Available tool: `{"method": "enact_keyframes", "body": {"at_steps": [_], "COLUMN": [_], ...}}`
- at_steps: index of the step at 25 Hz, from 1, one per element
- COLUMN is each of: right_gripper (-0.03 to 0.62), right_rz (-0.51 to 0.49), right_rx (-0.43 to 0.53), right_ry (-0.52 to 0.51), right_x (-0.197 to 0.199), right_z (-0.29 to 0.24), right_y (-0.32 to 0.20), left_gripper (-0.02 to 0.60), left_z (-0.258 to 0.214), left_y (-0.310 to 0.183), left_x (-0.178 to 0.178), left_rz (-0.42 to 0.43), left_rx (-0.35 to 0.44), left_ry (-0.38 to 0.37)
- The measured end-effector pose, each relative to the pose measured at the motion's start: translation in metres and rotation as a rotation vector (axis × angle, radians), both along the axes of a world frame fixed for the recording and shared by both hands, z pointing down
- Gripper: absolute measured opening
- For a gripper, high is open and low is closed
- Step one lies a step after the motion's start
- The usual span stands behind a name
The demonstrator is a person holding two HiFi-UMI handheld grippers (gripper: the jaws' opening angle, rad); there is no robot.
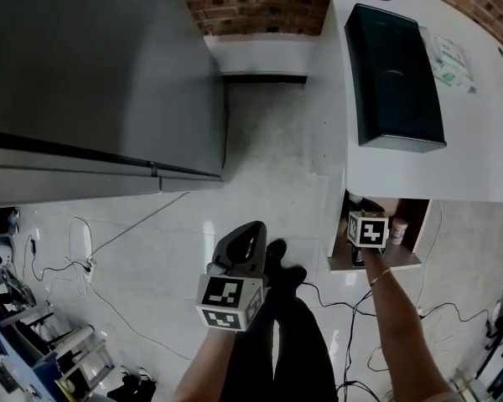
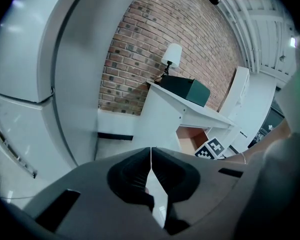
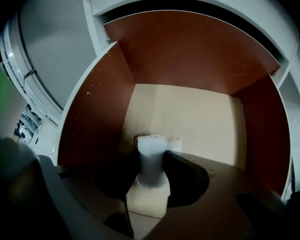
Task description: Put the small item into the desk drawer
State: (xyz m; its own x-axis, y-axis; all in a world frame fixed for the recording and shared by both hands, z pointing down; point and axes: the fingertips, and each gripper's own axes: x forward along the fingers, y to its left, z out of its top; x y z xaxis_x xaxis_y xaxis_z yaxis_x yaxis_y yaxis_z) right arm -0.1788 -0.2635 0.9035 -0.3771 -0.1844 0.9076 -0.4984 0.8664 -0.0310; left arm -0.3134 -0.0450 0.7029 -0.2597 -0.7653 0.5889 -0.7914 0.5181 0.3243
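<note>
Right claw (image 1: 363, 244) reaching down into the open desk drawer (image 1: 402, 260) under the white surface (image 1: 486, 141) in the head view; left claw (image 1: 250, 239) well apart from it, over the tiled floor (image 1: 277, 132). In the left gripper view, pressed together tip to tip with nothing between, pointing toward the brick wall (image 2: 140, 59). In the right gripper view, clamped partway apart on the small white item (image 3: 151, 159), held upright over the cream drawer bottom, reddish-brown walls on both sides; unclear whether touching the bottom.
</note>
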Motion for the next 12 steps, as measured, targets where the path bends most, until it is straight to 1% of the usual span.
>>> {"method": "enact_keyframes", "body": {"at_steps": [4,8,12], "right_gripper": [0.176,0.247,0.258], "right_rz": [0.021,0.04,0.021], "right_rx": [-0.006,-0.045,-0.047], "right_ry": [-0.012,-0.048,-0.081], "right_x": [0.0,0.0,0.004], "right_z": [0.001,-0.001,-0.016], "right_y": [0.0,0.002,0.01], "left_gripper": [0.026,0.026,0.026], "left_z": [-0.001,-0.005,-0.013], "left_y": [-0.001,-0.003,-0.005], "left_x": [-0.001,0.002,0.004], "left_rz": [0.001,0.004,0.015], "left_rx": [-0.002,0.004,0.012], "left_ry": [0.003,0.001,-0.01]}}
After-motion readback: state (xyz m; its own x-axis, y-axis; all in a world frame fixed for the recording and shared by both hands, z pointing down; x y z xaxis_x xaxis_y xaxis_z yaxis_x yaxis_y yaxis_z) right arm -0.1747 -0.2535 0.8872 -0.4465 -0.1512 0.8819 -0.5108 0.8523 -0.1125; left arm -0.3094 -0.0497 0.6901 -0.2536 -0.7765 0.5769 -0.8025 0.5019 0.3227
